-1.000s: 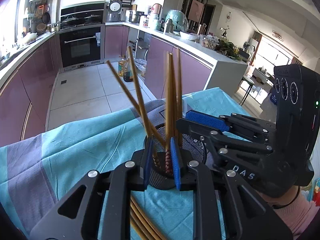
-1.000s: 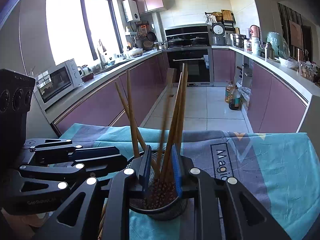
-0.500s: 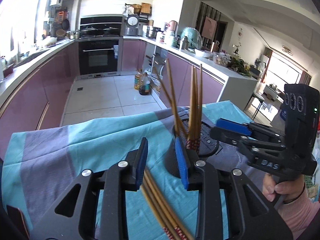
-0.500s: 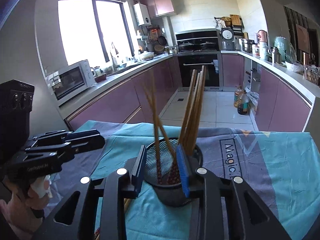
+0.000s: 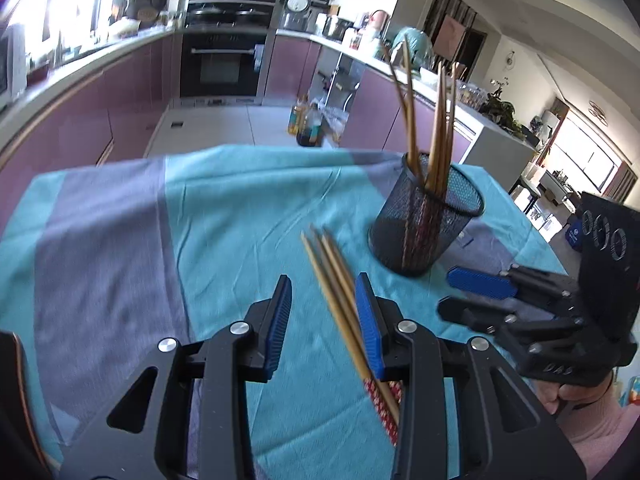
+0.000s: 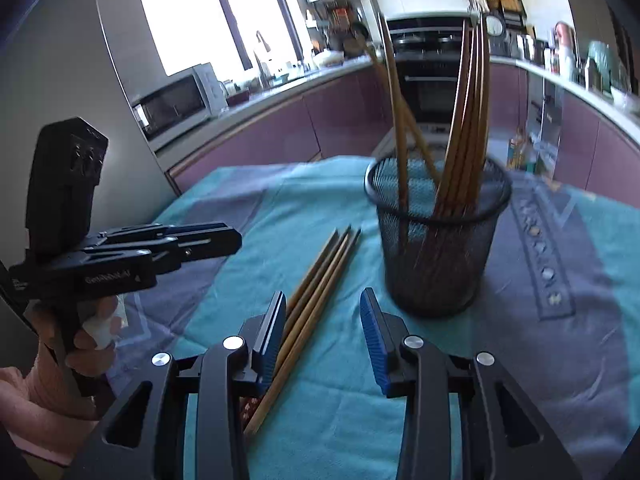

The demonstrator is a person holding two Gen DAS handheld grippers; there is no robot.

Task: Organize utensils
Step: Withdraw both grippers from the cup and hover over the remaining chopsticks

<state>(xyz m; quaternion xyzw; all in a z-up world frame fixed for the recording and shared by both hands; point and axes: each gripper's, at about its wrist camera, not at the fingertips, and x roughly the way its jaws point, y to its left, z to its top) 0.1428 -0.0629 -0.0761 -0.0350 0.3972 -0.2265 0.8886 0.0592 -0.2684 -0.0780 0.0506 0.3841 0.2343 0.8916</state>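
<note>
Left wrist view: the left gripper (image 5: 322,312) sits at lower centre, jaws opening, loose chopsticks (image 5: 334,280) lying on the cloth (image 5: 224,208) between them, close by the right pad. A mesh cup (image 5: 424,220) of upright chopsticks stands upper right. The right gripper (image 5: 472,296) at far right is also opening, with nothing between its jaws.

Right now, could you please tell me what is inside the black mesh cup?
The black mesh cup holds several wooden chopsticks standing upright and leaning on its rim, their patterned ends down. The mesh and blur hide the cup's bottom, so anything else there cannot be seen.
</note>
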